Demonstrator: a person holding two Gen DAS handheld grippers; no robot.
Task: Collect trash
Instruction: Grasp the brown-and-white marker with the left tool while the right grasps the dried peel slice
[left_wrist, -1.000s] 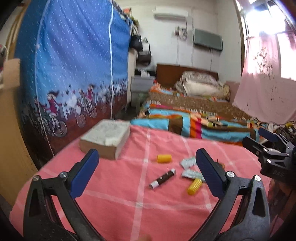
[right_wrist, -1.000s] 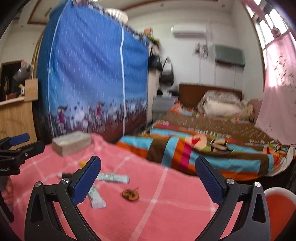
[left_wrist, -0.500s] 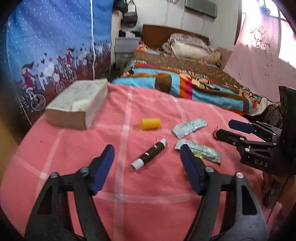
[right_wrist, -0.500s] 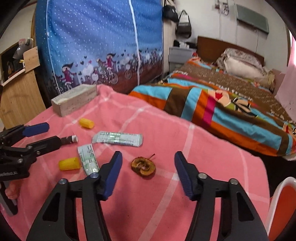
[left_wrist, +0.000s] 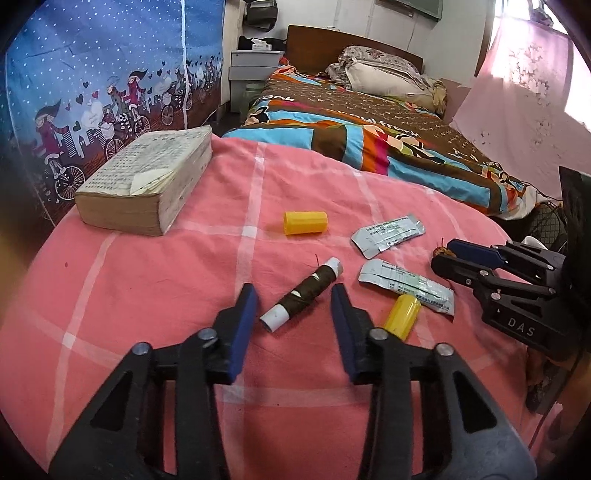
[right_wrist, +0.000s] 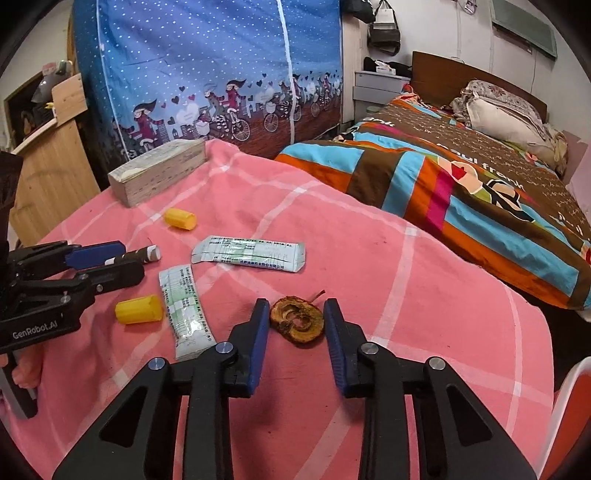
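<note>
The left claw (left_wrist: 295, 295) has just been closing and is set astride the brown thread spool (left_wrist: 301, 293), its pads not yet pressed on it. The right claw (right_wrist: 293, 312), likewise closing, is set unclenched around the dried fruit slice (right_wrist: 297, 320). Both items are found beside the silver sachet (right_wrist: 184, 306) on the pink cloth (right_wrist: 406, 295).
</note>
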